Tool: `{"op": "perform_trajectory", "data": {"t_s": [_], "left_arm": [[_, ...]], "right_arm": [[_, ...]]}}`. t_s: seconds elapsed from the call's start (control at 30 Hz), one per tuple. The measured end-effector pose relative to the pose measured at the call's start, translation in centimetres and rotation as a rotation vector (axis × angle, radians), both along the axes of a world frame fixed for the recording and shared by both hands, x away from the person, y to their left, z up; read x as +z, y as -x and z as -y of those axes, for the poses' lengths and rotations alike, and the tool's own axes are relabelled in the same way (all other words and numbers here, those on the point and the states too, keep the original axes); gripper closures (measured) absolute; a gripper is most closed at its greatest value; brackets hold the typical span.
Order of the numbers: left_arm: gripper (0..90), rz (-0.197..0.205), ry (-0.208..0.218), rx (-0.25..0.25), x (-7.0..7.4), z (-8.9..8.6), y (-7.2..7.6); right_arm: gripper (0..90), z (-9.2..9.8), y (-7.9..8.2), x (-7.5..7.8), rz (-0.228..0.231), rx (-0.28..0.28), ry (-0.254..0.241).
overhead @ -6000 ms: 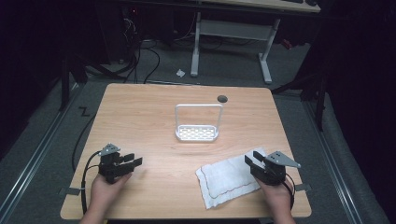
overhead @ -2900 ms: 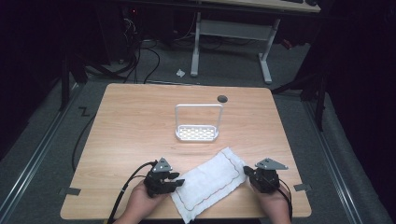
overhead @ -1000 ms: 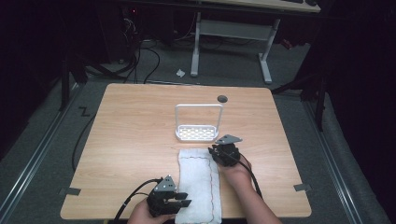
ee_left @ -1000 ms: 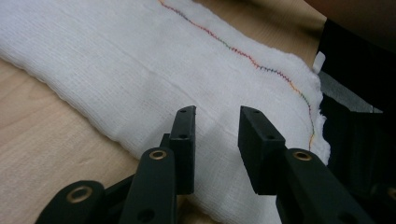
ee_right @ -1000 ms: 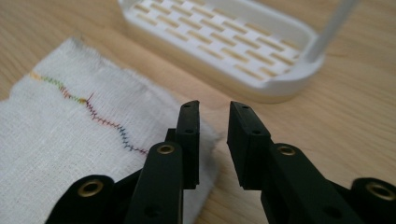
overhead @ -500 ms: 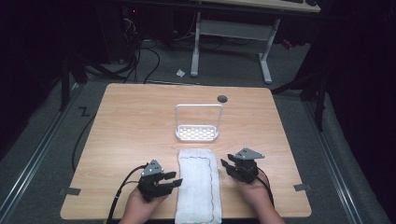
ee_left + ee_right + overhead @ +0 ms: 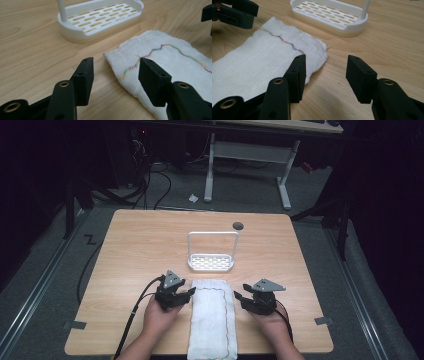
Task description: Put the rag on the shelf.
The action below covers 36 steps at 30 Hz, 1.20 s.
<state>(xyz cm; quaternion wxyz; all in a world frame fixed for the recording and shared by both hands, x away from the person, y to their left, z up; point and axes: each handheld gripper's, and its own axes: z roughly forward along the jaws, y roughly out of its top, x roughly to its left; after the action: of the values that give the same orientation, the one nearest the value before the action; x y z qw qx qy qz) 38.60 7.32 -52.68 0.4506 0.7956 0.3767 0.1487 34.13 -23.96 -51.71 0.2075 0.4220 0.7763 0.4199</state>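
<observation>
Across the lower half of the high view, wooden counter (image 7: 130, 250) carries everything; dark floor and a desk frame beyond, upper frame. White cloth (image 7: 212, 320) lies as a long narrow strip at lower centre, running from just below the white rack (image 7: 211, 261) down to the counter's near edge, flat, not touching the rack. Change against half a second ago: both grippers sit slightly higher in frame, level with the cloth's far end; cloth itself unmoved. A second ago the right one was at the cloth's top end and the left at its bottom. Reading: the fold appears laid and released, and the hands are squaring up on the far corners, likely for another fold or a straightening. Left gripper (image 7: 187, 293) just beside the cloth's left edge, fingers apart, nothing between them. Right gripper (image 7: 238, 297) just off the right edge, fingers likewise apart and empty. Left gripper view adds what the high view cannot: rainbow zigzag stitching (image 7: 150, 53) along the hem, doubled layers at the corner, rack's slotted floor. Right gripper view shows the opposite corner (image 7: 322, 53) slightly frayed, and left gripper's fingers at upper left.
</observation>
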Motion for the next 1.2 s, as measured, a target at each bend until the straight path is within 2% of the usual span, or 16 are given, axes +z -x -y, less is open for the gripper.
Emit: {"op": "perform_trajectory", "data": {"t_s": [0.17, 0.2, 0.23, 0.33, 0.47, 0.5, 0.63, 0.73, 0.8, 0.87, 0.9, 1.07, 1.2], "left_arm": [[45.6, -0.010, -0.014, 0.018, -0.1, 0.5, -1.0], [46.2, -0.033, -0.001, 0.024, -0.2, 0.7, -1.4], [47.0, -0.033, -0.001, 0.024, -0.2, 0.7, -1.4], [49.6, -0.072, 0.021, 0.044, -0.6, 0.8, -2.0], [54.1, -0.096, 0.021, 0.025, -0.8, 1.1, -1.9], [57.3, -0.111, 0.022, 0.013, -0.9, 1.3, -1.8], [67.5, -0.123, 0.024, -0.011, -1.1, 1.7, -1.7], [75.3, -0.171, 0.065, -0.028, -1.3, 1.4, -2.1], [78.6, -0.172, 0.066, -0.039, -1.3, 1.4, -2.1], [81.6, -0.165, 0.058, -0.043, -1.3, 1.5, -1.9], [82.1, -0.166, 0.057, -0.044, -1.3, 1.5, -1.9], [80.3, -0.183, 0.068, -0.041, -1.3, 1.4, -2.0], [79.5, -0.182, 0.069, -0.038, -1.3, 1.3, -2.0]], "right_arm": [[48.1, 0.1, 0.0, -0.1, 0.013, -0.013, 0.006], [46.3, 0.1, -0.1, -0.2, 0.002, -0.008, -0.008], [46.3, 0.1, -0.1, -0.2, 0.002, -0.008, -0.008], [46.2, -0.2, -0.2, -0.3, 0.012, -0.004, 0.025], [46.0, -0.4, -0.1, -0.2, 0.011, -0.004, 0.022], [46.0, -0.5, -0.2, -0.3, 0.003, 0.006, 0.015], [49.9, -1.0, -0.5, -0.6, -0.032, 0.031, 0.005], [52.8, -1.5, -0.9, -0.9, -0.042, 0.027, 0.008], [53.8, -2.0, -1.4, -1.1, -0.054, 0.017, 0.015], [56.1, -2.5, -2.3, -1.3, -0.083, 0.016, 0.044], [57.0, -2.7, -2.8, -1.3, -0.081, 0.013, 0.054], [61.1, -3.3, -4.8, -1.4, -0.130, 0.010, 0.044], [66.0, -3.7, -5.0, -1.7, -0.130, 0.018, 0.044]]}}
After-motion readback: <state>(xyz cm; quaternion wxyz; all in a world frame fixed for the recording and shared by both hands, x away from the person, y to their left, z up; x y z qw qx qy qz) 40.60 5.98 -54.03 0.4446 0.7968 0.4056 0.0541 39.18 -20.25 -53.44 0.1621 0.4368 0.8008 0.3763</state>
